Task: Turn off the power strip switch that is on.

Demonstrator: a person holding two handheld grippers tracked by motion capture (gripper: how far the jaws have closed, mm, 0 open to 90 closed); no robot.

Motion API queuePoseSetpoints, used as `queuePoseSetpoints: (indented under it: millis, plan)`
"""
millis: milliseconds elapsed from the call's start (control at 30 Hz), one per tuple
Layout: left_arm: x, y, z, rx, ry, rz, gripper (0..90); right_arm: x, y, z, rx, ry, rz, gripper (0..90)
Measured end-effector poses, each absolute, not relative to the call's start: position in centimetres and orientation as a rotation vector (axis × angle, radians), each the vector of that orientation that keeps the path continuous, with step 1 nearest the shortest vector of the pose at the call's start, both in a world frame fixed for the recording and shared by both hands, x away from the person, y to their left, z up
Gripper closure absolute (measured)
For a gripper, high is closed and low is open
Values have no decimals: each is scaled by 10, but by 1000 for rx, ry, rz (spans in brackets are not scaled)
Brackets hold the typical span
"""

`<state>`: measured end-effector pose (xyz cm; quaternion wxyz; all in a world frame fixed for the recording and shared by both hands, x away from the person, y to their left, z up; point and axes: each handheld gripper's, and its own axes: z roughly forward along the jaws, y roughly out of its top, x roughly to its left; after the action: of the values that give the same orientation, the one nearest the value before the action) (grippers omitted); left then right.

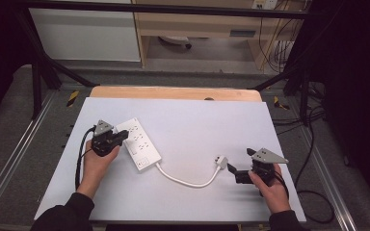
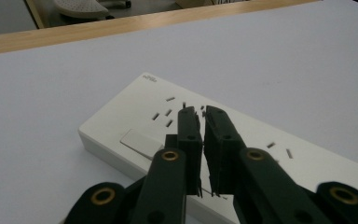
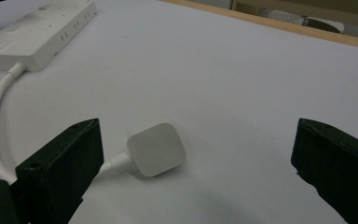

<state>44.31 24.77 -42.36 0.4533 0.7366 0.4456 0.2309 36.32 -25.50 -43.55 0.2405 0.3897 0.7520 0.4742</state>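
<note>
L gripper [image 2: 202,116]: jaws nearly together, nothing between them, tips over the power strip [image 1: 137,143], prob. to pin it down.
R gripper [image 1: 236,172]: jaws wide, empty, aimed at the plug [image 3: 156,149] just ahead; looks set up for a grab.
Cord [image 1: 185,180]: slack curve from strip to plug.
Room: table [image 1: 212,125] bare on far side; strip near L edge, plug towards R edge.
</note>
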Motion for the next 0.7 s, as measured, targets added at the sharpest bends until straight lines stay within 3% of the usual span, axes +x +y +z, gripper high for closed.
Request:
queuePoseSetpoints:
  millis: [700]
  plan:
    - [449,249,-436,1871,1129,537,896,364,-255,-437,1082,2087,1270,26]
